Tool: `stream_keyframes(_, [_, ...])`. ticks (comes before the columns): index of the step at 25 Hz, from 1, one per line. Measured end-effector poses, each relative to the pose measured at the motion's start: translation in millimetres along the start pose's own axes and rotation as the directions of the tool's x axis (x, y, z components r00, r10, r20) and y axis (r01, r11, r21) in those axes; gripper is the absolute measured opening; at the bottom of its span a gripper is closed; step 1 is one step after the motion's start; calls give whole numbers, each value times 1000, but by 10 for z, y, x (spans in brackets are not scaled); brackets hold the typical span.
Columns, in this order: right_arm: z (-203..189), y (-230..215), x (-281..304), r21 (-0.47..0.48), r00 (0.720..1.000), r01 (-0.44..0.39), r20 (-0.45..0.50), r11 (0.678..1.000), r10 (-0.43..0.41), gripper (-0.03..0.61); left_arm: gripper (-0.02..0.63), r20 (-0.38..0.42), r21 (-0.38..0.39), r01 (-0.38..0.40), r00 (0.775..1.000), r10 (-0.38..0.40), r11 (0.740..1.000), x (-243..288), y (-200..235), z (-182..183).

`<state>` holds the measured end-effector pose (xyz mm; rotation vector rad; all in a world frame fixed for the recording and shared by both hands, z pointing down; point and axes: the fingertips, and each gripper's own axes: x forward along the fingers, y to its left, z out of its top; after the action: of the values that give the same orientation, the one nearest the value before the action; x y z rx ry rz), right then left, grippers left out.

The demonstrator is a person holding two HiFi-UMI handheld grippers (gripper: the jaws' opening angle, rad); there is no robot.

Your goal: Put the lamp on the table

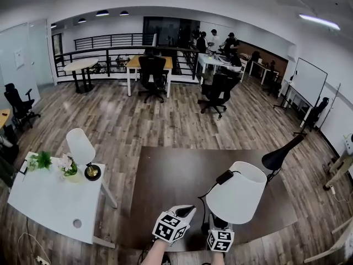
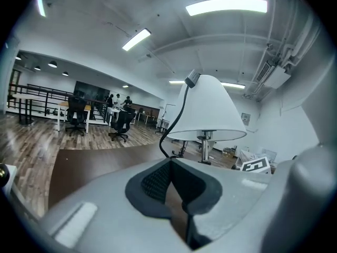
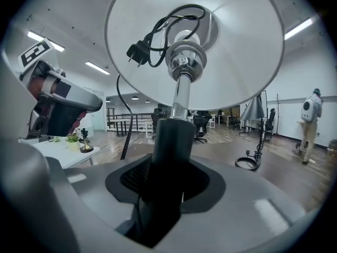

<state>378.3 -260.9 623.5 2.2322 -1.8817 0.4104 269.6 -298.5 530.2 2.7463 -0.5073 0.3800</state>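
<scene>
A lamp with a white cone shade (image 1: 237,197) is held above the brown rug, low and right of centre in the head view. My right gripper (image 1: 219,225) is shut on its dark stem (image 3: 171,141), with the shade (image 3: 237,62) overhead. Its black cord and plug (image 3: 138,51) loop under the shade, and the cord hangs down beside the stem. My left gripper (image 1: 187,210) is just left of the lamp. Its jaws (image 2: 169,165) are together with nothing seen between them, and the cord (image 2: 164,141) passes just beyond their tips. The white table (image 1: 49,203) stands at lower left.
On the white table stand a second white-shaded lamp (image 1: 81,148) and two small potted plants (image 1: 41,160). A brown rug (image 1: 165,175) lies below the grippers. A black floor lamp (image 1: 281,154) leans at right. Desks, office chairs (image 1: 151,73) and people are far back.
</scene>
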Motion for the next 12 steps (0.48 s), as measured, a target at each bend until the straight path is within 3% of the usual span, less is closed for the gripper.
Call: stream_keyframes(12, [-187,569,637,-64,989,-144,-47,987,141,181,0,-7,-99,-139,990,139,985,-189,729,-271])
